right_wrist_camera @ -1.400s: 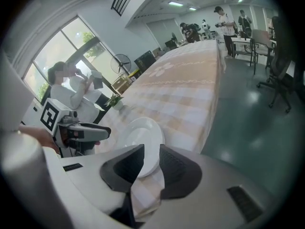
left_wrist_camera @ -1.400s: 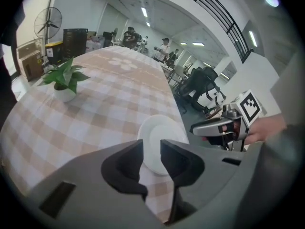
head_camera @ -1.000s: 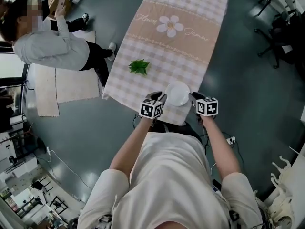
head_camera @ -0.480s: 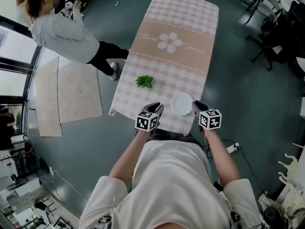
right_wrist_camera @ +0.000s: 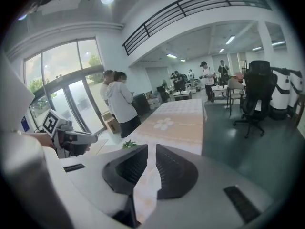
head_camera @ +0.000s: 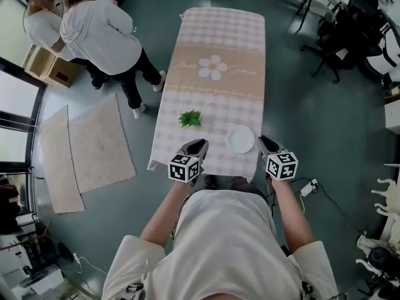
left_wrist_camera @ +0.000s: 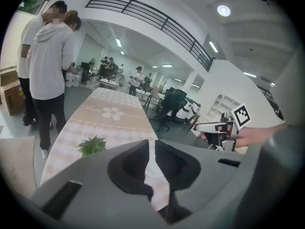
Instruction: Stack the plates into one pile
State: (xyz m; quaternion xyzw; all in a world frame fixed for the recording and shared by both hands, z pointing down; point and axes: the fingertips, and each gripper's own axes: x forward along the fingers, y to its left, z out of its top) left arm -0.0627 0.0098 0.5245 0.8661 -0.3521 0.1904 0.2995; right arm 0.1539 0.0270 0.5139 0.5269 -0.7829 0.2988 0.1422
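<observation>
A white plate pile [head_camera: 240, 139] rests on the checked tablecloth [head_camera: 215, 102] near the table's near end. My left gripper [head_camera: 199, 144] hovers at the near edge, left of the plates and apart from them. To the right of the plates my right gripper [head_camera: 262, 140] hangs just off the table's corner, also apart. In the left gripper view the left gripper [left_wrist_camera: 151, 144] shows only a narrow slit between its jaws, with nothing in it. The right gripper [right_wrist_camera: 151, 149] looks the same in its own view. Both pairs of jaws have just been closing on nothing.
A small green plant [head_camera: 190, 118] stands on the cloth left of the plates. Two people [head_camera: 94, 30] stand by the table's far left side, next to a cardboard box [head_camera: 50, 67]. Rugs [head_camera: 94, 145] lie on the floor at left; office chairs [head_camera: 337, 36] are at right.
Both grippers have lifted away from the sides of the plates and drawn back towards me, their jaws narrowing. The plates have stayed on the table. The people at left have shifted.
</observation>
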